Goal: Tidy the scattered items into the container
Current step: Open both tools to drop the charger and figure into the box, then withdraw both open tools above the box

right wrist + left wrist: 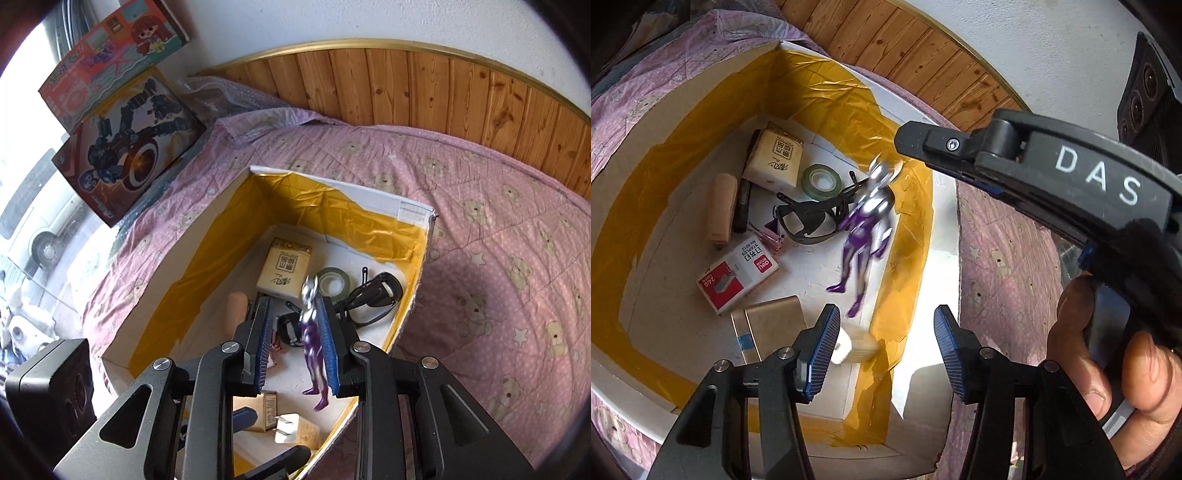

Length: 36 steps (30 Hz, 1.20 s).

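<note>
Silver-and-purple plastic hero figurine hangs in mid-air over the open white cardboard box lined with yellow tape, motion-blurred in the left wrist view. Its long axis runs head-to-feet: silver head toward the far box wall, purple legs toward the near wall, body slightly tilted. In the right wrist view the figurine sits between the blue ribbed pads; its back lies against the right-side pad, with a clear gap to the other pad. Whether it is pinched or already loose, cannot tell.

Right gripper: jaws partly apart, angled down into the box from above its near edge. In the left wrist view the person's hand wraps the black handle, thumb and fingers curled around the grip.

Left gripper: jaws spread wide, nothing between them, hovering over the near right part of the box, pointing down and inward.

Box contents, on the white floor:
- red-and-white staples carton
- beige tissue pack with printed characters
- green tape roll
- black-framed goggles
- tan cylindrical roll
- brown kraft cardboard box
- white plug adapter, near the close wall

The box rests on a pink bedspread printed with bears.
</note>
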Each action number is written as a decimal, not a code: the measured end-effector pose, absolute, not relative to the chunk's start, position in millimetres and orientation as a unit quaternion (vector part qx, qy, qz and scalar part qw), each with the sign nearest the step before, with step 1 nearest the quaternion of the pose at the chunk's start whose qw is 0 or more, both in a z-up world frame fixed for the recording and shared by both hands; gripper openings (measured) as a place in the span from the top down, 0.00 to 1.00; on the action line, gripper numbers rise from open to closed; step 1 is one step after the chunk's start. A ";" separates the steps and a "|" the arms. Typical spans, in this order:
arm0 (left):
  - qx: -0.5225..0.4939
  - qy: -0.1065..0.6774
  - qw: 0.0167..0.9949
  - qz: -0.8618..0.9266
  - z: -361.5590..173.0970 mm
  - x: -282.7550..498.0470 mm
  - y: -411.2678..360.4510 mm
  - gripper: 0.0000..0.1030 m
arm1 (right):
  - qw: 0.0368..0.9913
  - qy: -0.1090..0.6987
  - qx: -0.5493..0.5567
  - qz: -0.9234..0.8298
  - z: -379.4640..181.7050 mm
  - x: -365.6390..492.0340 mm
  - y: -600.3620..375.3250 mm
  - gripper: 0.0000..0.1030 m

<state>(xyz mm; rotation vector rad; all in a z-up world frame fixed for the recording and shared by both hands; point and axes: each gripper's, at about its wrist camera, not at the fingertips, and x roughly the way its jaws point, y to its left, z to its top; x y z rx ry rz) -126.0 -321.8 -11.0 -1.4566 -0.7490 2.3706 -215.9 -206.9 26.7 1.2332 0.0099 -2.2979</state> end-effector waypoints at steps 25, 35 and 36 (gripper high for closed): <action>-0.488 -0.224 0.111 0.837 13.9 -112.5 -326.2 0.45 | 0.254 -0.017 0.462 -0.850 34.3 -179.7 -191.6 0.66; -0.459 -0.114 0.028 0.881 31.2 -89.1 -333.9 0.43 | 0.252 0.084 0.453 -0.851 43.5 -145.7 -207.0 0.56; -0.456 -0.112 0.023 0.883 32.7 -86.6 -336.9 0.43 | 0.251 0.097 0.453 -0.850 43.4 -141.2 -209.6 0.56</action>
